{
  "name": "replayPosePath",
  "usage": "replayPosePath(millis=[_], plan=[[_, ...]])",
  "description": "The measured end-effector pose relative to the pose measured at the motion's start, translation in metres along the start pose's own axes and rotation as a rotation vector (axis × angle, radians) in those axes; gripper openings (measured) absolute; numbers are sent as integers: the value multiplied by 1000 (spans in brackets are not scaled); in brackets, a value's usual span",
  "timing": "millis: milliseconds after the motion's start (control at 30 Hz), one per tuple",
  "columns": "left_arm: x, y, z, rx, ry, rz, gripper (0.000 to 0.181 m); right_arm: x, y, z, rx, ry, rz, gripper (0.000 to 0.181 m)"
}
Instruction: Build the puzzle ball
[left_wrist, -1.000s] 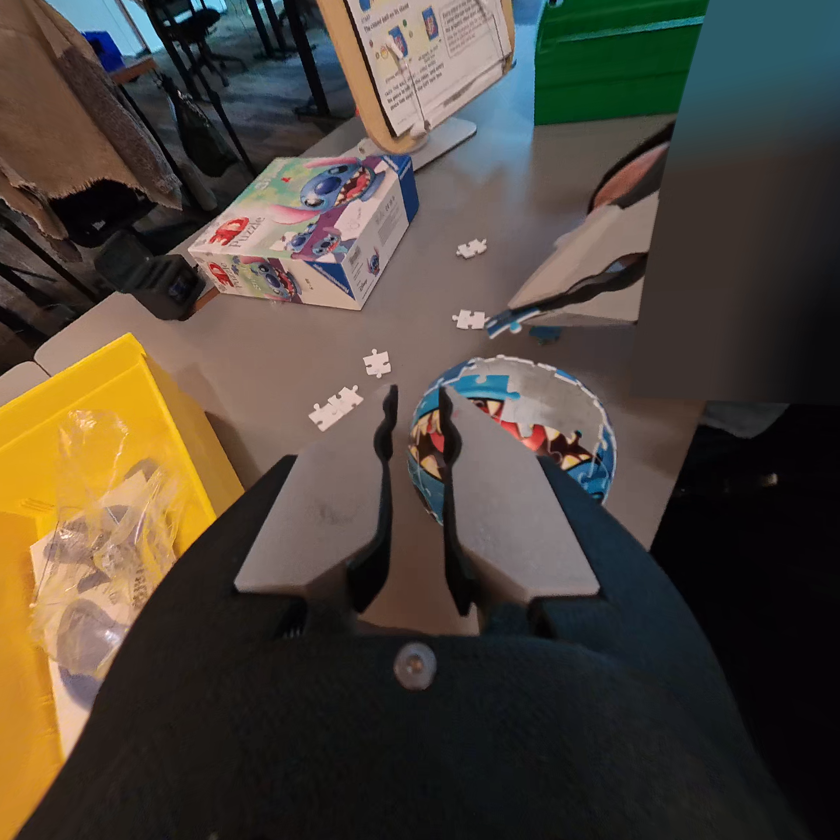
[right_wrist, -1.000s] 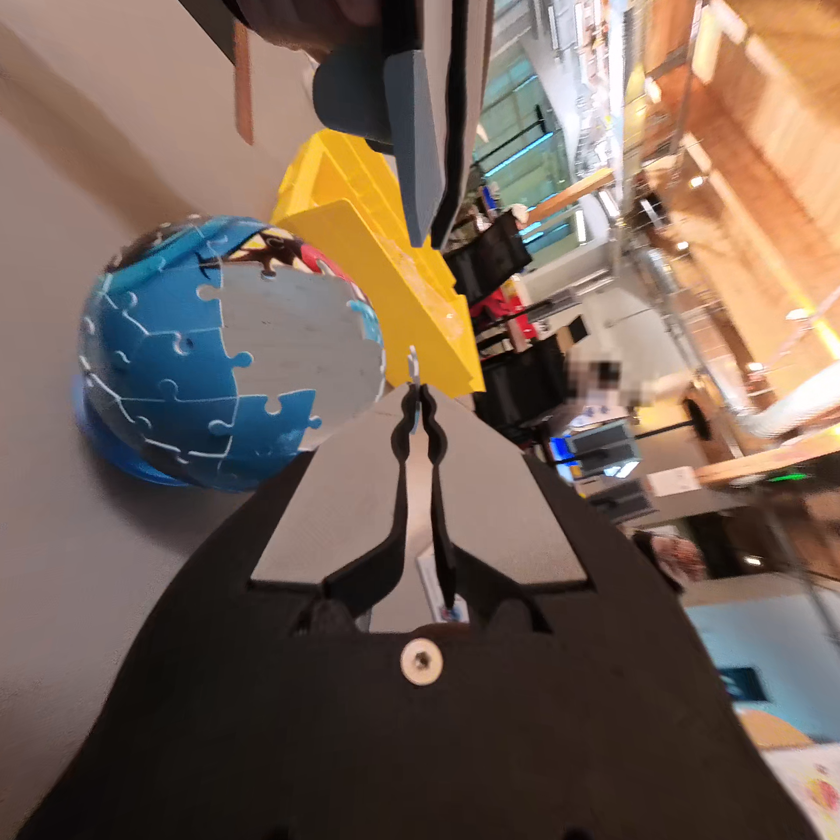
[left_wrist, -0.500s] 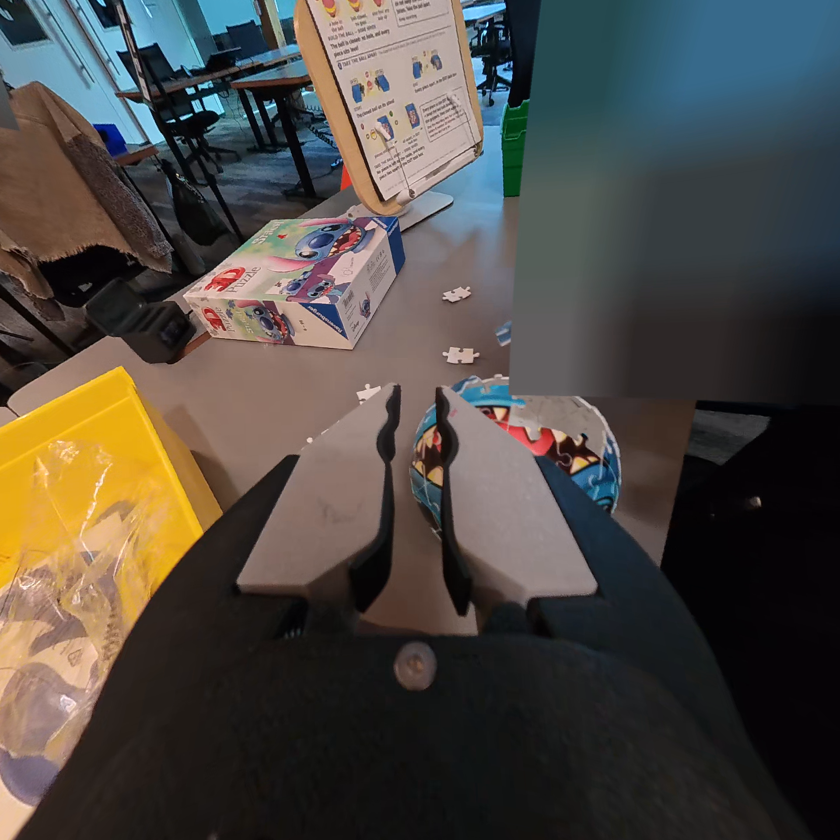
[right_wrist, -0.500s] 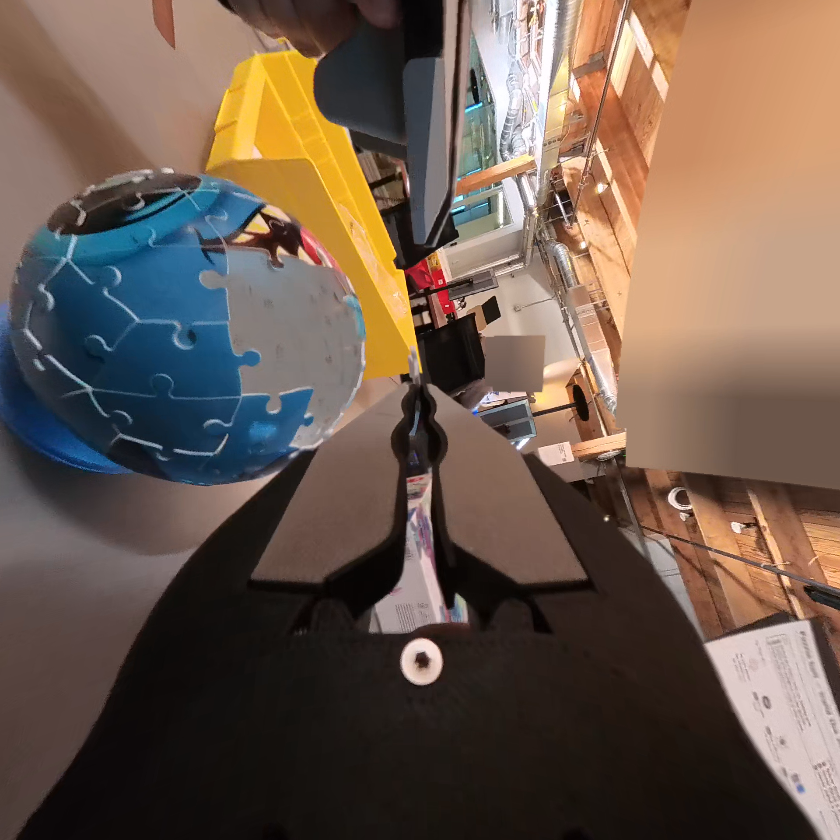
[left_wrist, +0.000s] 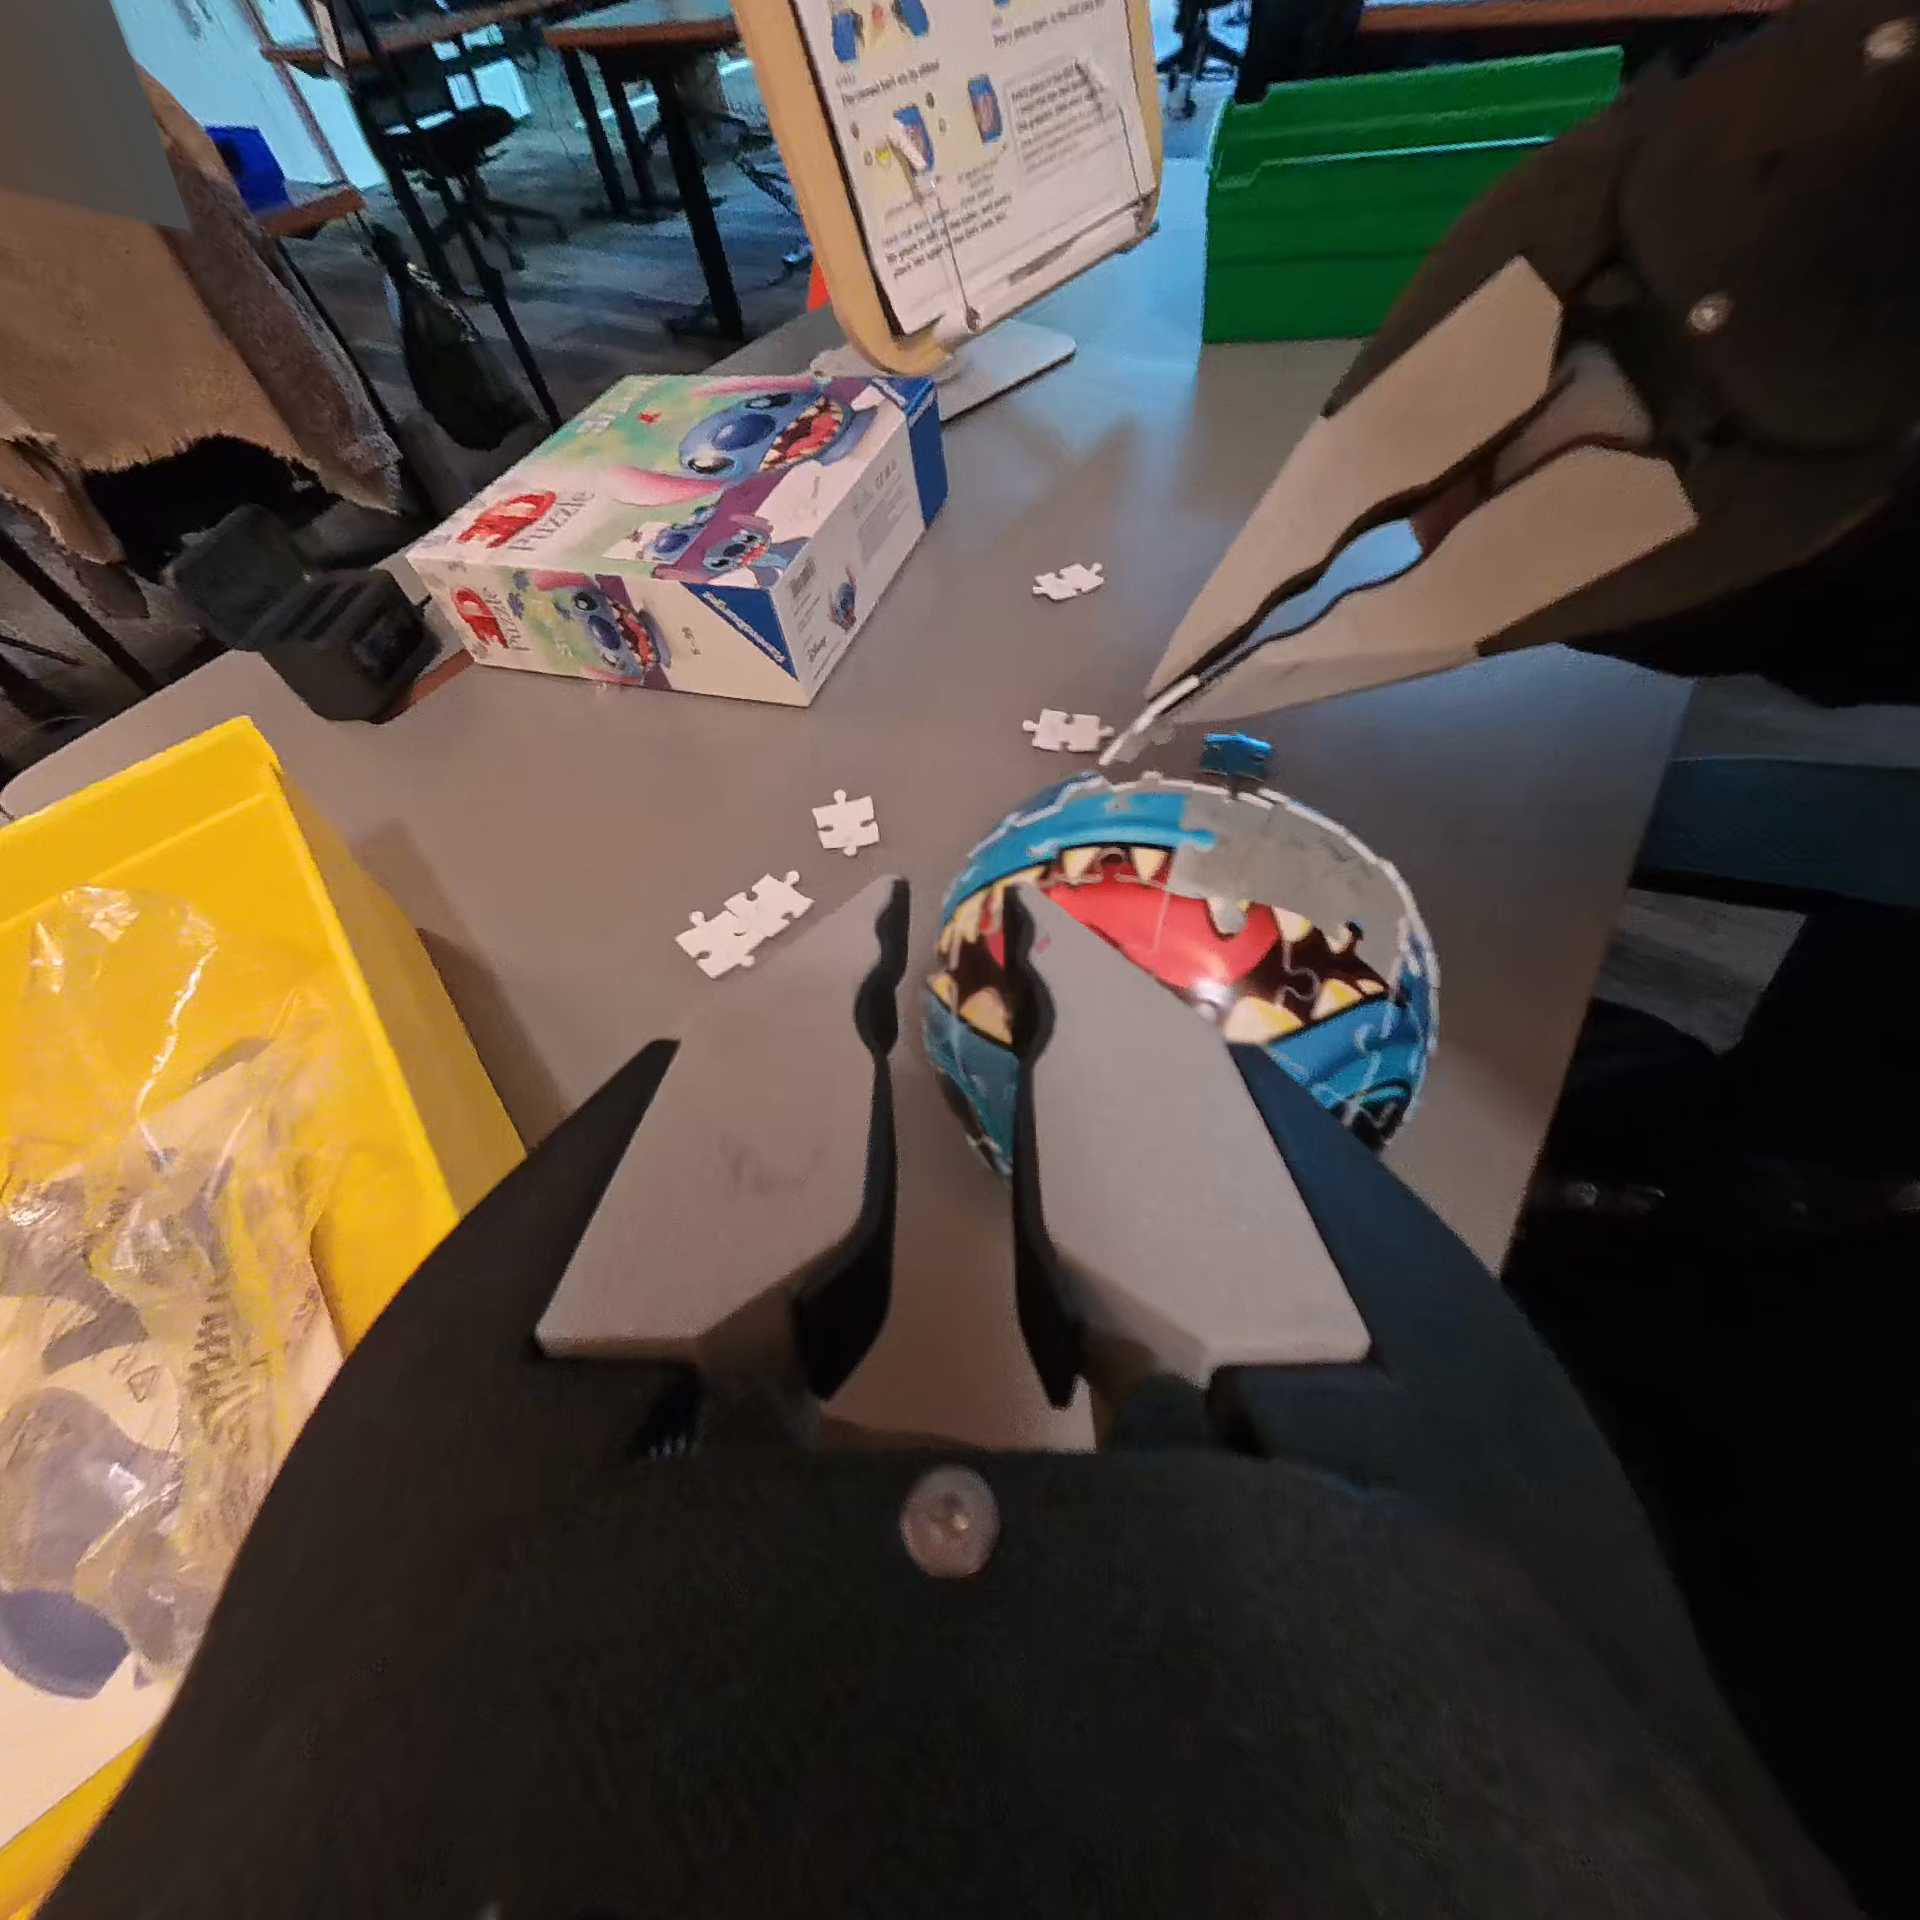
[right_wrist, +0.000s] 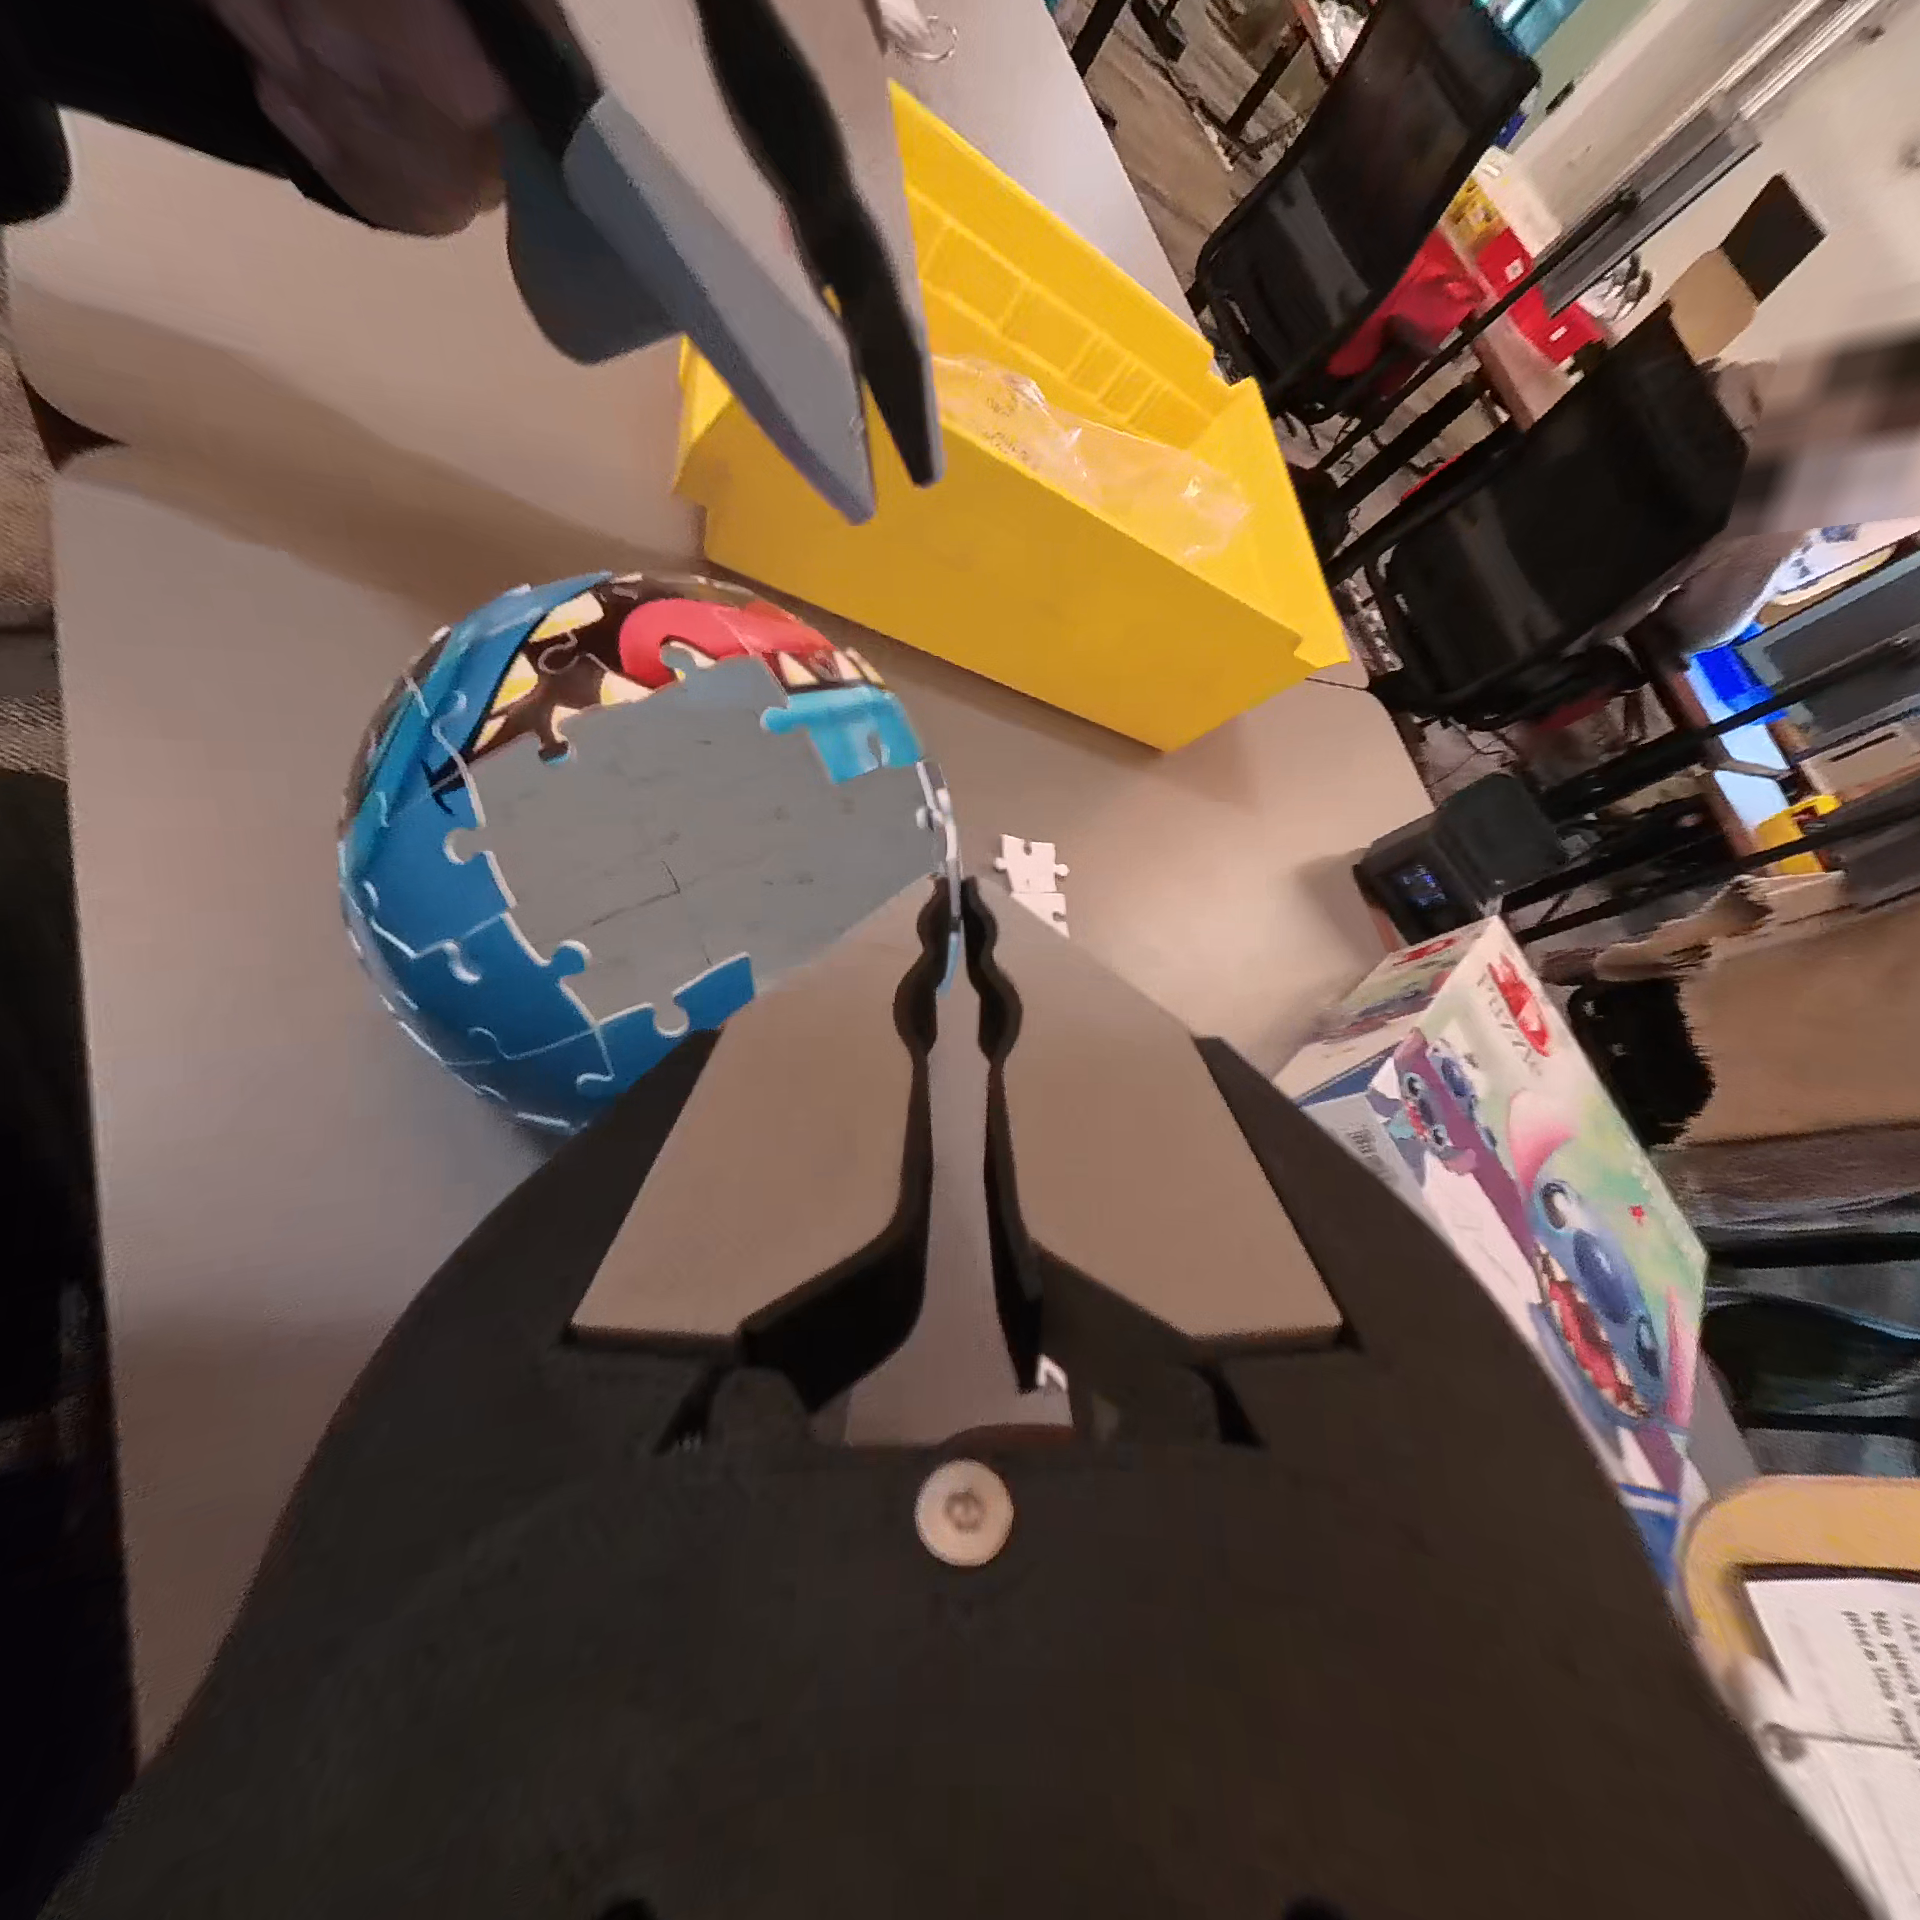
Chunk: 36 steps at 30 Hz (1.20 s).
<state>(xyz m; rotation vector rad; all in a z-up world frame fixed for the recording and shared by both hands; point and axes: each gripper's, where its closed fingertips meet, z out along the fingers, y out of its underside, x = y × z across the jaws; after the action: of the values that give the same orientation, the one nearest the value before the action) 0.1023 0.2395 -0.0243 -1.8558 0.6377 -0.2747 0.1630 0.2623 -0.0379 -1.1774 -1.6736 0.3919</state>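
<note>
In the left wrist view the ball (left_wrist: 1195, 956) sits on the grey surface (left_wrist: 623, 790) just right of the left tongs (left_wrist: 956, 914), whose tips stand slightly apart and hold nothing. The right tongs (left_wrist: 1153, 717) hang above the ball's far rim, pinching a piece (left_wrist: 1138, 740). Loose white pieces (left_wrist: 743, 923), a box (left_wrist: 686, 540) and a yellow bin (left_wrist: 343, 997) lie around. In the right wrist view the ball (right_wrist: 623, 842) lies just left of the right tongs (right_wrist: 958, 914), closed on the thin piece (right_wrist: 950, 951); chairs stand beyond the bin (right_wrist: 997, 582).

One ball (left_wrist: 1195, 956), two grippers — left (left_wrist: 954, 904), right (right_wrist: 954, 899) — one box (left_wrist: 686, 540), one yellow bin (left_wrist: 343, 935), five loose white pieces on the table (left_wrist: 623, 790).
</note>
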Motion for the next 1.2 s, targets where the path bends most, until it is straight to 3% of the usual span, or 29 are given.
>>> replayPosePath(millis=[200, 467, 600, 733, 900, 1200], plan=[[14, 0, -8, 1, 23, 35, 17, 0, -5, -4, -46, 122, -167, 0], [-1, -9, -13, 81, -5, 55, 17, 3, -12, -4, -85, 305, -449, 0], [-5, -19, -16, 135, 1, 107, 16, 4, -17, -13, -22, 435, -549, 0], [18, -36, -11, 209, 125, 218, 15, 1, -17, -23, 63, 524, -614, 0], [34, -39, 6, 173, 109, 462, 16, 3, -18, -23, 60, 548, -620, 0], [25, -23, -4, 116, 112, 373, 17, -2, -13, -6, -52, 415, -495, 0]])
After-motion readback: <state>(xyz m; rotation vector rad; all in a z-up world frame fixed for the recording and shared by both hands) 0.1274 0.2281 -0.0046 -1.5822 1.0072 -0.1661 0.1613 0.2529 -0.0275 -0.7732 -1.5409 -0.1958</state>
